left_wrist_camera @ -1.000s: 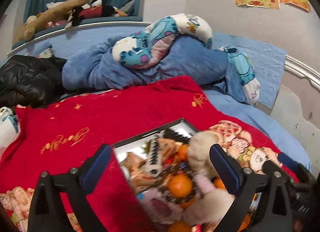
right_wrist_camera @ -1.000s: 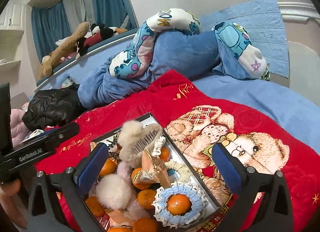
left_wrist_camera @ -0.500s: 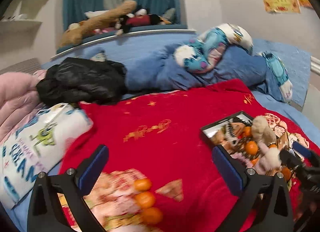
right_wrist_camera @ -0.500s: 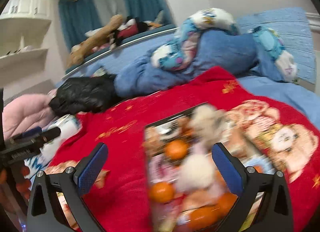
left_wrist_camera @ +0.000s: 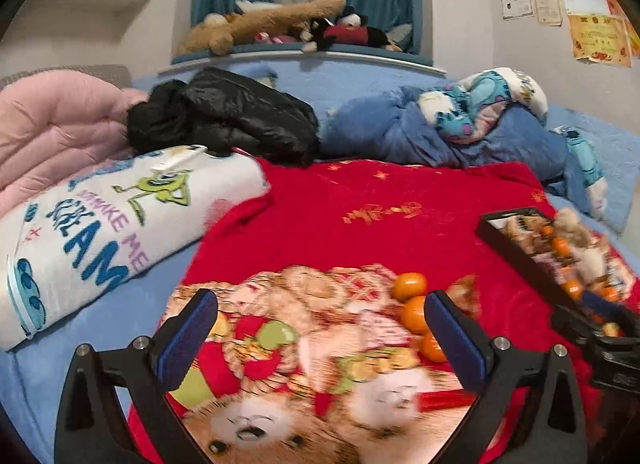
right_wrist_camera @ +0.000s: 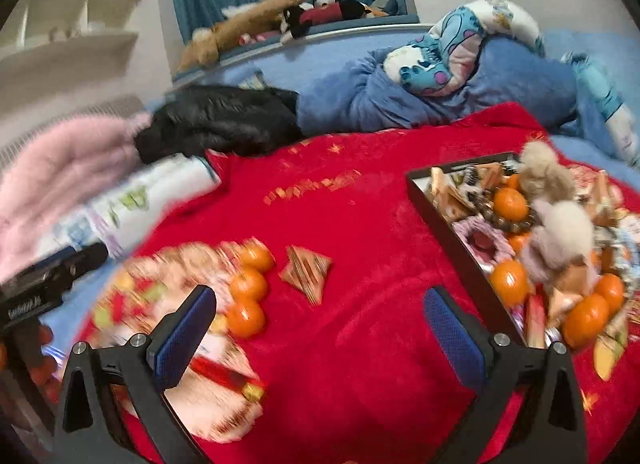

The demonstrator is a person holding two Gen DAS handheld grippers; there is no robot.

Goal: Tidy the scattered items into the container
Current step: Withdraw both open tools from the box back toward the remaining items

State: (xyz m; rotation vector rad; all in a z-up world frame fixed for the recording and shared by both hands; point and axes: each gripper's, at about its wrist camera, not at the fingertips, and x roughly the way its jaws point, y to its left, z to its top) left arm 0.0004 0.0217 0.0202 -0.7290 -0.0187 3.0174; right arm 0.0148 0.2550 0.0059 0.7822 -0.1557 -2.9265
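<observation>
I have both tools spread wide with nothing between the pads. The left tool (left_wrist_camera: 320, 338) hangs above the red blanket (left_wrist_camera: 380, 199) on the bed. Three loose tangerines (right_wrist_camera: 248, 284) lie in a touching row on the blanket, with a triangular striped packet (right_wrist_camera: 306, 274) just beside them. The right tool (right_wrist_camera: 320, 334) hangs above bare blanket between that group and the black tray (right_wrist_camera: 440, 215). The tray sits to the right on the blanket, packed with tangerines, fluffy pompoms (right_wrist_camera: 564, 227) and packets.
</observation>
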